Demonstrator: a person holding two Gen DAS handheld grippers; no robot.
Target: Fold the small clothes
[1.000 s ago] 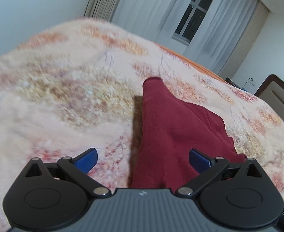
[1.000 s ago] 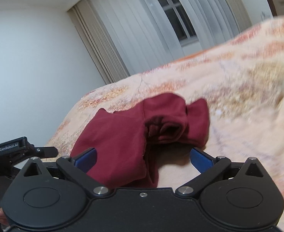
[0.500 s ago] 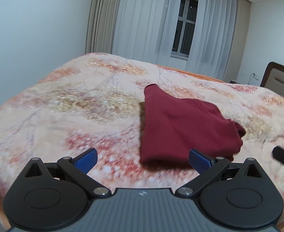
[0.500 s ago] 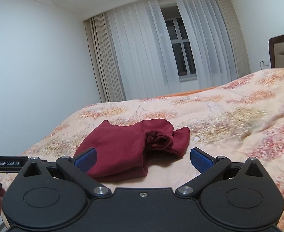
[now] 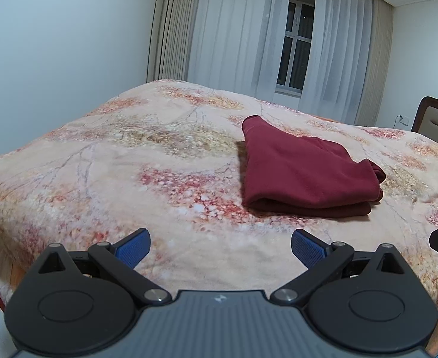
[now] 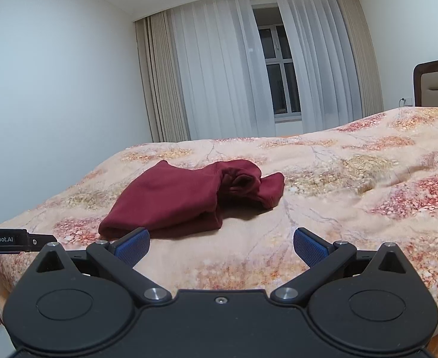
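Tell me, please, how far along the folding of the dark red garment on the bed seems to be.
Mostly done: the dark red garment lies folded in layers on the floral bedspread. Nothing is in hand; the left gripper and right gripper have open jaws, clear of the cloth. Possibly left: a bunched, untidy end visible in the right wrist view could be tucked flat.

Left gripper [image 5: 220, 246] and right gripper [image 6: 221, 246] drawn back from folded maroon garment [image 5: 305, 170], views levelled
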